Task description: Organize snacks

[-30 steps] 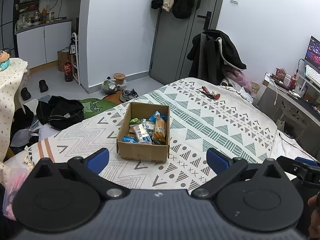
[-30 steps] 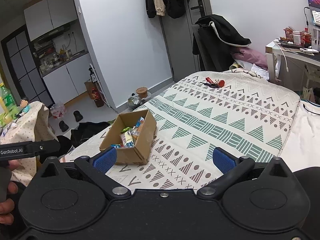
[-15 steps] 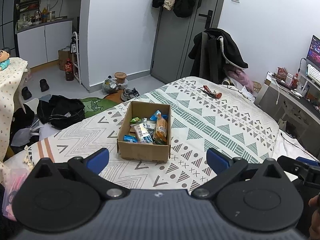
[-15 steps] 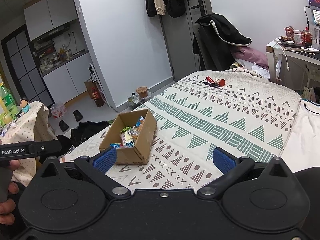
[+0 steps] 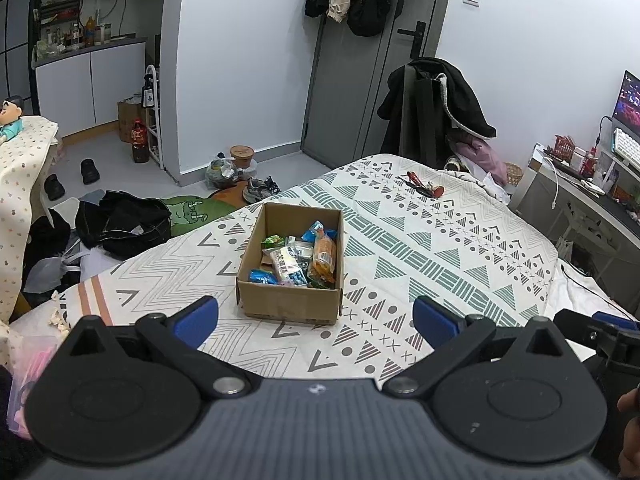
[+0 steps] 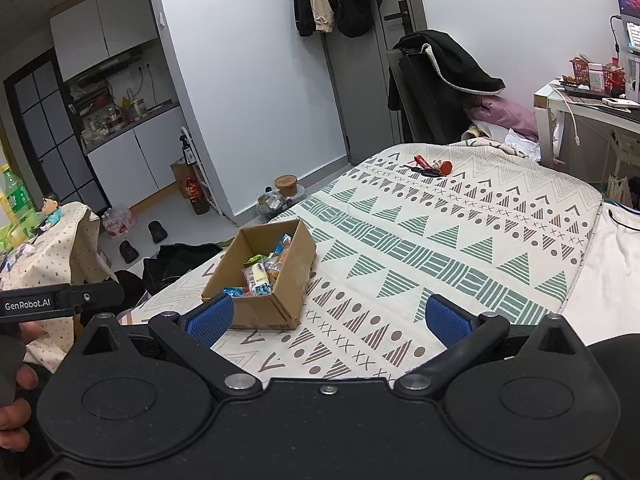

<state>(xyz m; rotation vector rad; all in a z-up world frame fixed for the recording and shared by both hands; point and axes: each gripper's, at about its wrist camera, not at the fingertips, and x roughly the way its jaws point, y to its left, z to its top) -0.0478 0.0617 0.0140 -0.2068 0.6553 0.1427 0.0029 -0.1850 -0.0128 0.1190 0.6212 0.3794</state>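
An open cardboard box (image 5: 288, 307) (image 6: 294, 276) sits on the patterned bedspread (image 5: 440, 240) (image 6: 440, 240), holding several wrapped snacks (image 5: 298, 258) (image 6: 266, 270) in blue, green, orange and white wrappers. My left gripper (image 5: 316, 320) hangs open just short of the box's near wall, nothing between its blue pads. Lower and further right, my right gripper (image 6: 328, 320) is open and empty too, with its left pad in front of the box's near corner. A hand holds the left gripper's body (image 6: 60, 300) at the left edge of the right wrist view.
Red keys and small items (image 5: 424, 186) (image 6: 430, 168) lie at the bed's far end. A coat-draped chair (image 5: 436, 108) stands beyond. A desk (image 5: 580, 192) is on the right. Bags, shoes and clothes (image 5: 120, 220) litter the floor left of the bed.
Both views have barely shifted; the box and snacks stay put and both grippers remain open.
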